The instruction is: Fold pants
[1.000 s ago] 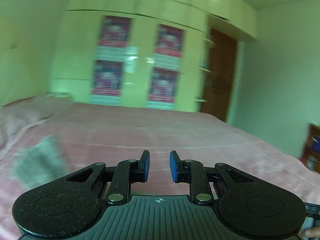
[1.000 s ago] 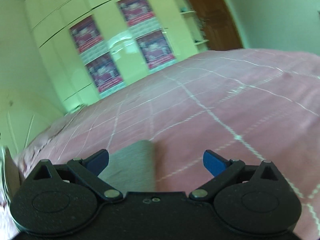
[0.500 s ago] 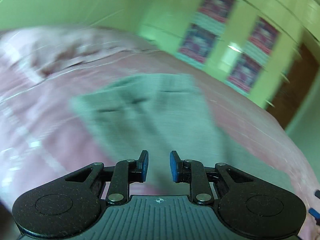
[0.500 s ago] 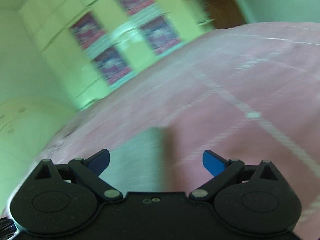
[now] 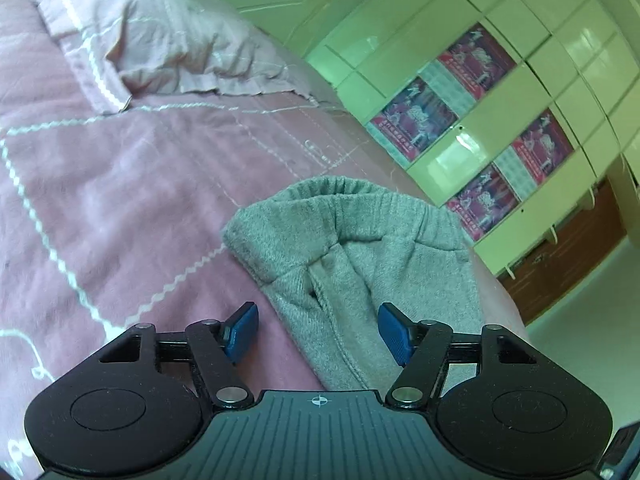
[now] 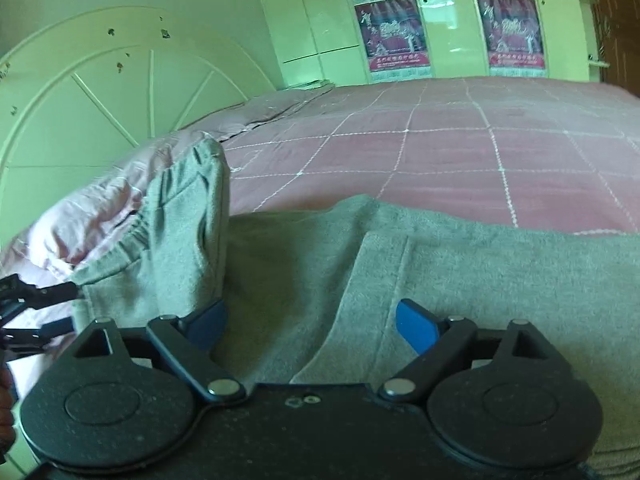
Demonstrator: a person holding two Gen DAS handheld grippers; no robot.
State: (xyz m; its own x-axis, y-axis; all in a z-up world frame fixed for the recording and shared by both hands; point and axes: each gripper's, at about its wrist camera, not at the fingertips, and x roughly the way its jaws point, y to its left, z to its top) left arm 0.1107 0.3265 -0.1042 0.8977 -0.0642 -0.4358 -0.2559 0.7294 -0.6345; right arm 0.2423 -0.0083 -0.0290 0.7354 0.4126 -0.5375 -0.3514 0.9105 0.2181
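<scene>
Grey sweatpants (image 5: 360,256) lie on a pink quilted bed (image 5: 120,184). In the left wrist view the elastic waistband (image 5: 340,188) is bunched up just ahead of my left gripper (image 5: 318,334), which is open with the fabric's edge between its blue pads, not clamped. In the right wrist view the pants (image 6: 480,272) spread flat under my right gripper (image 6: 312,326), which is open above the cloth. The waist end (image 6: 180,216) stands raised at the left, and the left gripper (image 6: 36,300) shows beside it.
A pink pillow (image 5: 160,48) lies at the head of the bed by a pale green headboard (image 6: 100,92). Pale green wardrobes with posters (image 5: 472,112) stand beyond the bed. A brown door (image 5: 560,256) is at the far right.
Both grippers swung down onto the pants. The left gripper opened wide and now sits at the waistband. The right gripper stayed open and now hovers over the flat fabric.
</scene>
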